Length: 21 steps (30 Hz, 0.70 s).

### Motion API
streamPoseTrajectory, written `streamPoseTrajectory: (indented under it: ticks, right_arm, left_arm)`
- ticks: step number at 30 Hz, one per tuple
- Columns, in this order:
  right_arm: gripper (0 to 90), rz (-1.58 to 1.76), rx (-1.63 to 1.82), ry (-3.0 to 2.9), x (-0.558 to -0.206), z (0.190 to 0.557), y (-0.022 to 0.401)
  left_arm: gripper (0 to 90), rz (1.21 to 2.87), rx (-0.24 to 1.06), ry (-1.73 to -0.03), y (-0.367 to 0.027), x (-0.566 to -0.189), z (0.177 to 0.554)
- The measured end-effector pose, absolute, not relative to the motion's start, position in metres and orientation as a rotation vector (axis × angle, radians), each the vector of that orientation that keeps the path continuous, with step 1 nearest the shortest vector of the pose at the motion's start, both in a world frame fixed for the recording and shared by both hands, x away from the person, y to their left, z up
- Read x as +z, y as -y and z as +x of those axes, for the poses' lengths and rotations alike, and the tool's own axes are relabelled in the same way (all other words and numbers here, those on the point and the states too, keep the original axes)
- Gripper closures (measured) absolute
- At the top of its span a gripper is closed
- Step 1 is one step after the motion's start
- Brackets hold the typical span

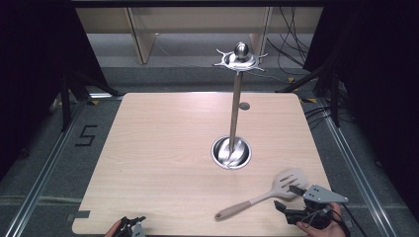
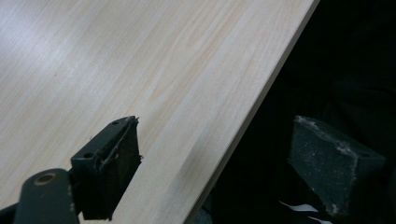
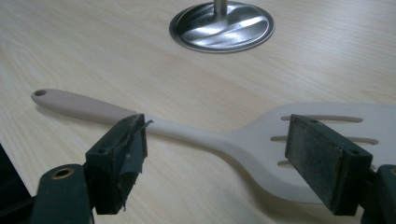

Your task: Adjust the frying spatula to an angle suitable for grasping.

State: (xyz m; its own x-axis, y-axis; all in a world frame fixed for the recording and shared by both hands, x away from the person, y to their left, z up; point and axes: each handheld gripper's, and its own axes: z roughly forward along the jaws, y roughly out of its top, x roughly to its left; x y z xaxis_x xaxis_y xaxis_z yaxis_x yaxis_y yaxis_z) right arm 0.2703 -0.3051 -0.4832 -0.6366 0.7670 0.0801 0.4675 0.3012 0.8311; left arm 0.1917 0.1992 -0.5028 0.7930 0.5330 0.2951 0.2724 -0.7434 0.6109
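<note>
lying flat on the wooden table (image 1: 163,163), the beige slotted spatula (image 1: 269,195) is resting off to the near right of the steel stand base (image 1: 231,152), well apart from it, handle tip pointing toward the table's near edge and slotted blade angling away to the right. the right gripper (image 1: 290,198) is hovering just beside the blade, on the far side of the spatula from the stand base, with a hand (image 1: 321,228) gripping its body from below. in the right gripper view the right gripper (image 3: 217,154) is standing with jaws spread wide, released, nothing pressed between them; one pad is sitting in front of the handle's neck, the other in front of the slotted blade, and the spatula (image 3: 187,133) is running across behind both, with the stand base (image 3: 222,25) farther off behind it. the thin steel pole (image 1: 234,111) is rising from the stand base to a hooked ring top (image 1: 239,58). the left gripper (image 1: 132,226) is sitting at the near edge of the table, well to the near left of the stand base. in the left gripper view the left gripper (image 2: 215,158) is also showing jaws parted and empty, one pad over the wood, the other past the table edge over dark floor.
</note>
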Motion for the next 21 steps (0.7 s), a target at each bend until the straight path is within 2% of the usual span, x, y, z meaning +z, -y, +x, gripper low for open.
streamPoseTrajectory:
  ticks: [21]
  right_arm:
    - [24.1, 1.027, 1.214, -2.302, -0.478, 0.272, 0.291]
  left_arm:
    - [15.5, 2.428, 0.622, -0.598, -0.198, -0.504, 0.192]
